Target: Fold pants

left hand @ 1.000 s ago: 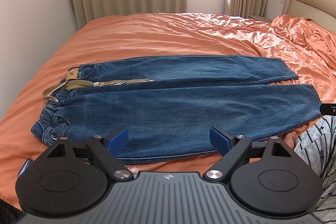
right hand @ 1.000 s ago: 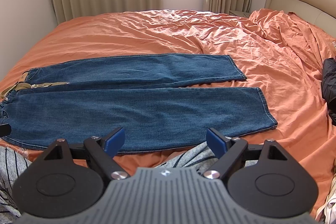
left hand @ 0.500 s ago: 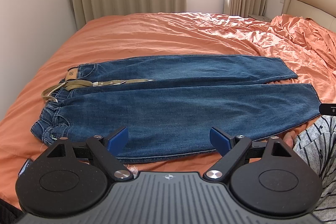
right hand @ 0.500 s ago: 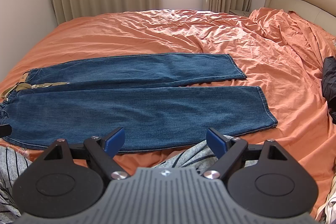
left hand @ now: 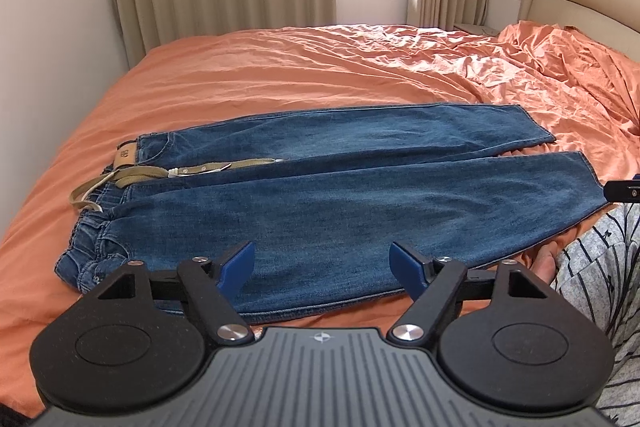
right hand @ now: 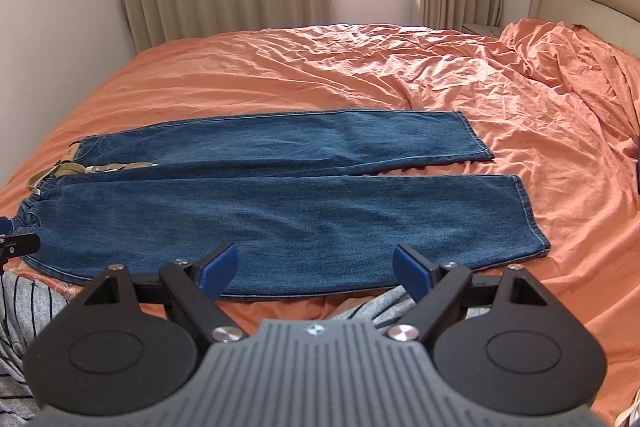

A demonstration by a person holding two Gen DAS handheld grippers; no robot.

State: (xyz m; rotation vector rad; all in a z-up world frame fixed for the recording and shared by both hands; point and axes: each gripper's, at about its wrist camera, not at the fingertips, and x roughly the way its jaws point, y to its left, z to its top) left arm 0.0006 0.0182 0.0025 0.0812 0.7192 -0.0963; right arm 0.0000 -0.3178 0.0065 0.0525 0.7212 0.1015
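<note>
The jeans lie flat on the orange bedsheet, legs side by side and slightly apart, probably smoothed out ready for a first fold. Their length runs left to right, with the waist and tan belt at the left and the hems at the right. The left gripper and right gripper hover over the near edge, both spread wide and holding nothing.

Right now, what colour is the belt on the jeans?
Khaki tan, with a pale buckle. The belt shows best in the left wrist view.
</note>
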